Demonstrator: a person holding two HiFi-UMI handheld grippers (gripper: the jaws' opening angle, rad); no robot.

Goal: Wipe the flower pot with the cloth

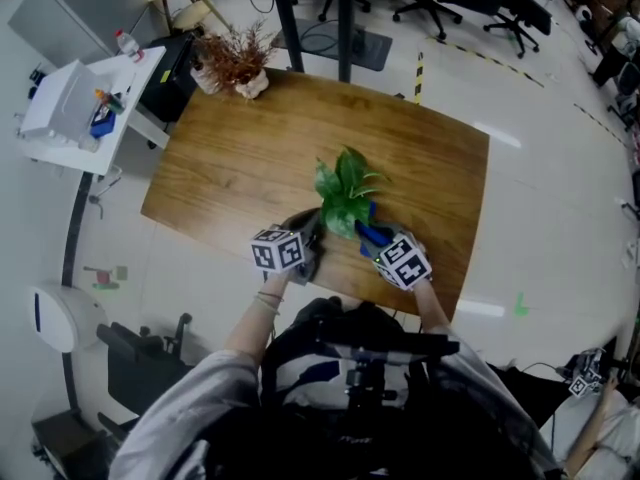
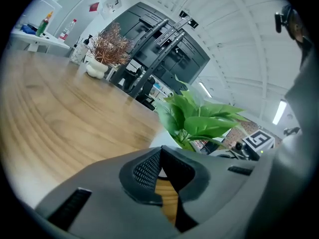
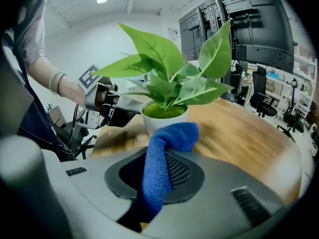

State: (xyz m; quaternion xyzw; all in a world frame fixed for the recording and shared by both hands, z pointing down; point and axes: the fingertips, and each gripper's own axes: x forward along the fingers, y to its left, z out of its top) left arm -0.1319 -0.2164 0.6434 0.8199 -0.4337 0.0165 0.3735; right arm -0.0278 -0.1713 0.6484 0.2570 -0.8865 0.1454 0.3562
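Flower pot [image 3: 157, 119], white and leafy, near the table's [image 1: 230, 168] 6 o'clock edge. Right gripper [image 3: 159, 168] at its 4 o'clock, clamped on the blue cloth [image 3: 172, 138]. Left gripper [image 2: 159, 171] at 8 o'clock, jaw tips pinched together, seemingly empty. Best wiped with cloth pressed flat, swept round, pot braced.

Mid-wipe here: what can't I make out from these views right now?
- Flower pot wall: leaves cover it in the head view; the left gripper body mostly covers it in its own view.
- Cloth contact with the pot: in the right gripper view the cloth's folded end hides it.
- Whether the left gripper's meeting tips pinch the pot rim: unclear in every view.
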